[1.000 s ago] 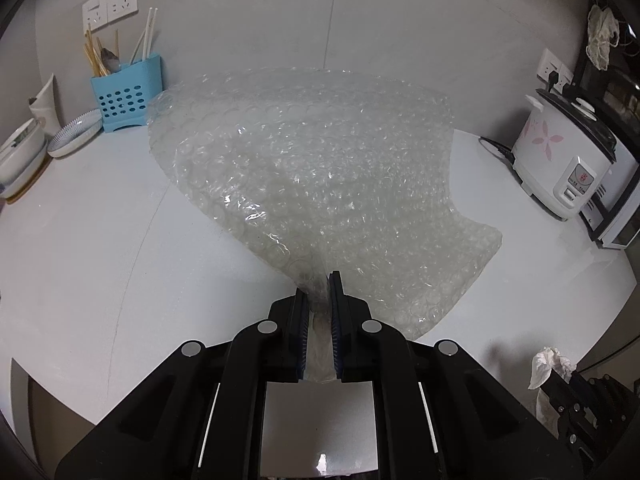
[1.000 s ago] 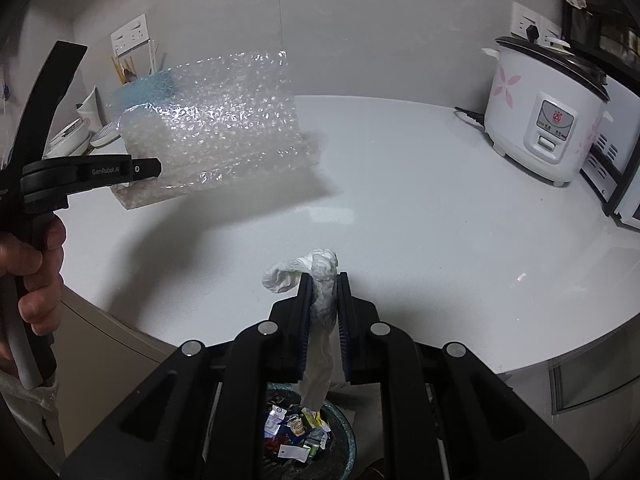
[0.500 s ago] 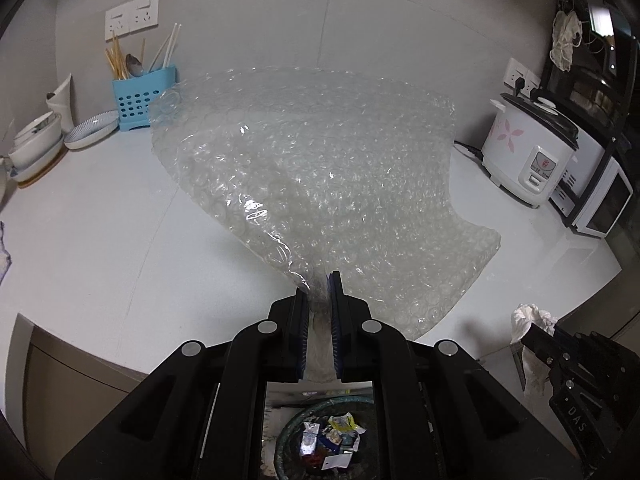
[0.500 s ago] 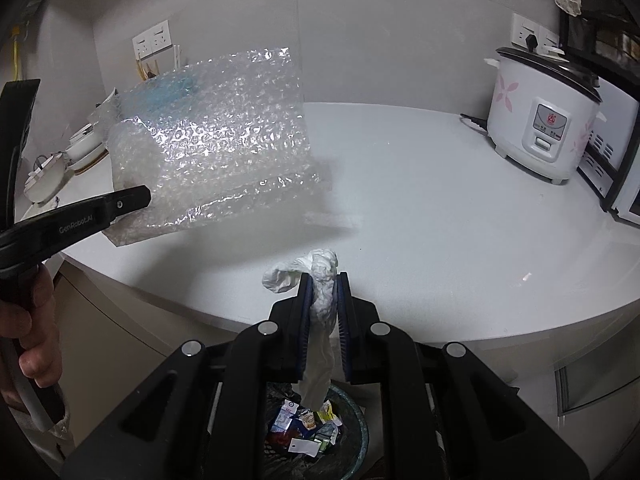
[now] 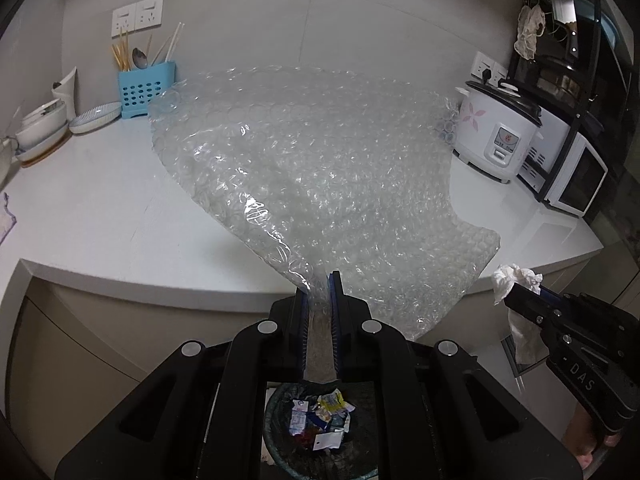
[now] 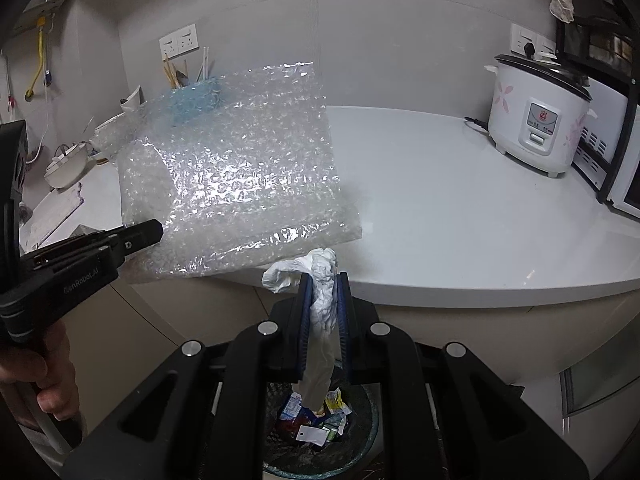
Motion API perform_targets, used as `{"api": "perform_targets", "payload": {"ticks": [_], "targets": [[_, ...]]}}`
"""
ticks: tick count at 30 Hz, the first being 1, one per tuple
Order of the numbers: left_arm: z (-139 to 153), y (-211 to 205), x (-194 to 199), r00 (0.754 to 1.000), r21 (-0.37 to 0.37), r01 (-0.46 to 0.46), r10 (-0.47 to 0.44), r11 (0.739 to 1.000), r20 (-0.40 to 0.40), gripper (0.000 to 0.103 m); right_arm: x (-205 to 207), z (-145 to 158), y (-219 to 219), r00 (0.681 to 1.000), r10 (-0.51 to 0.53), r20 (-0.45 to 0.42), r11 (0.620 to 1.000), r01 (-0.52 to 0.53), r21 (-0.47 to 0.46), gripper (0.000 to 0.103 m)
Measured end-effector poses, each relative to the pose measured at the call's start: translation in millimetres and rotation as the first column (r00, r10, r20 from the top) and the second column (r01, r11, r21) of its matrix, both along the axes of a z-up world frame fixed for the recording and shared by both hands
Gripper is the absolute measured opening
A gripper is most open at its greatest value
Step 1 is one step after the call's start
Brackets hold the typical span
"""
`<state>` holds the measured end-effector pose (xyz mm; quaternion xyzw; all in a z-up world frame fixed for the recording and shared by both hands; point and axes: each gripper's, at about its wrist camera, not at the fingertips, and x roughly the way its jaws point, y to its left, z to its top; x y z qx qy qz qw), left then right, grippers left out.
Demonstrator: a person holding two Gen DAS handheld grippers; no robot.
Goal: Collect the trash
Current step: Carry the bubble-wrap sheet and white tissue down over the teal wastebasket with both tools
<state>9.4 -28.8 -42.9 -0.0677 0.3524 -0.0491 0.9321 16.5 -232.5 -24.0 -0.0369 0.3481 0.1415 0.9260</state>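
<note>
Two wrist fisheyes, both angled down past the counter edge over the trash bin

The left view looks from close above the trash bin (image 5: 320, 432) toward the back wall; the right view sits just right of it, same heading, and both share that bin, the white counter (image 6: 460, 208) and rice cooker (image 5: 496, 132).

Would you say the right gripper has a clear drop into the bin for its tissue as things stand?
Probably yes: the right gripper holds the tissue above the open bin, and the bubble wrap hangs off to the side.
</note>
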Motion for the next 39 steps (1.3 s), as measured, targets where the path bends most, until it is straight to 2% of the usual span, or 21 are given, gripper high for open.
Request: {"api": "perform_targets", "payload": {"ticks": [10,18,26,39], "targets": [[-44.6,-3.7,-52.2,0.998,-0.018,0.032,-0.033,0.999,-0.049,0.009,-37.4,-28.3,-4.5,0.999,0.018,-0.037,1.000,-0.018,0.011,0.012],[-77.9,-9.0,-76.8,0.994,0.029,0.044,-0.041,0.999,-0.099,0.009,-45.7,-64.7,-10.2,0.995,0.008,-0.096,1.000,-0.008,0.005,0.012],[-120.6,-9.5,-86.3,0.984,0.046,0.056,-0.047,0.997,-0.174,0.009,-48.9,-101.4,-12.2,0.988,0.012,-0.157,1.000,-0.013,-0.006,0.012],[-196.7,-10.8,-81.4,0.953,0.066,0.057,-0.035,0.996,-0.301,0.009,-34.3,-168.1,-11.5,0.972,-0.019,-0.234,0.999,0.010,-0.040,0.012]]}}
